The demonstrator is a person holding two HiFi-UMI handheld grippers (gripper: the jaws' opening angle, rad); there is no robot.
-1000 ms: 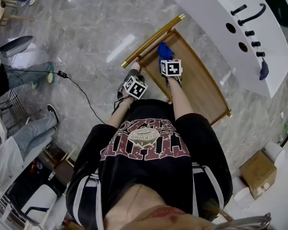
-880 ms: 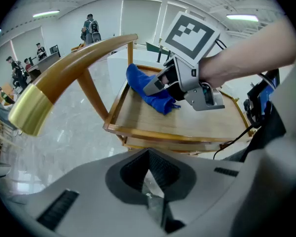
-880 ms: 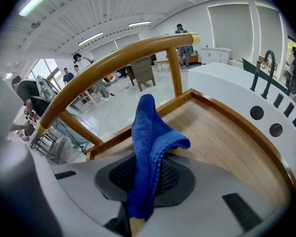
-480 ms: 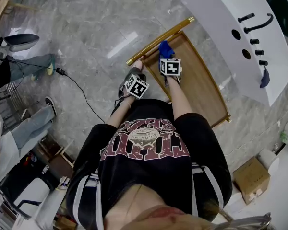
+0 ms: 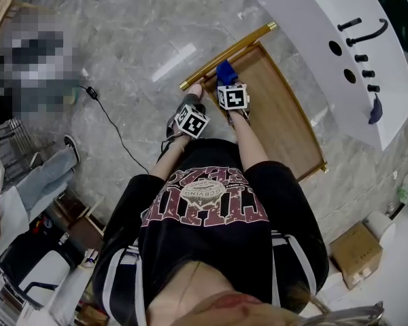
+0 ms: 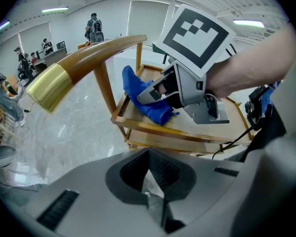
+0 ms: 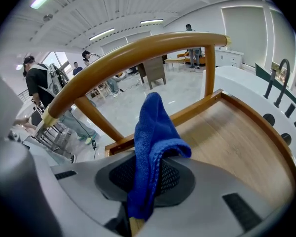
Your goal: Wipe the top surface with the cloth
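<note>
Relative to the picture half a second back, the right gripper (image 7: 135,214) is sitting a little nearer the handle (image 5: 226,56), carrying the blue cloth (image 7: 153,132) with it, while the left gripper (image 6: 149,194) is keeping almost the same place. The person (image 5: 211,236), seen from above, is standing at the handle end of a wooden cart (image 5: 321,161), both forearms reaching forward. The cart's top surface (image 5: 279,121) is lying as a long rimmed board whose long axis is running from the handle away toward the person's right, alongside a white counter (image 5: 313,39); most of that board is showing bare. The handle, a wooden bar with gold caps, is arching across the near end, and the right gripper view is looking under it along the board. The right gripper is working over the corner of the top just inside the handle, its jaws clenched on a fold of the cloth, whose loose part is standing up ahead of the jaws. In the left gripper view the cloth's lower fold appears to be resting on the board at that corner. The left gripper is hovering off the cart, just beside the handle's end and over the floor (image 5: 143,32), its jaws pressed together with nothing between them. Judged from this layout, the wiping is turning on one relation: the unwiped length is lying to the right of the cloth, so the right hand, the nearer one, is needing to draw the cloth along the long axis, away from the handle.
</note>
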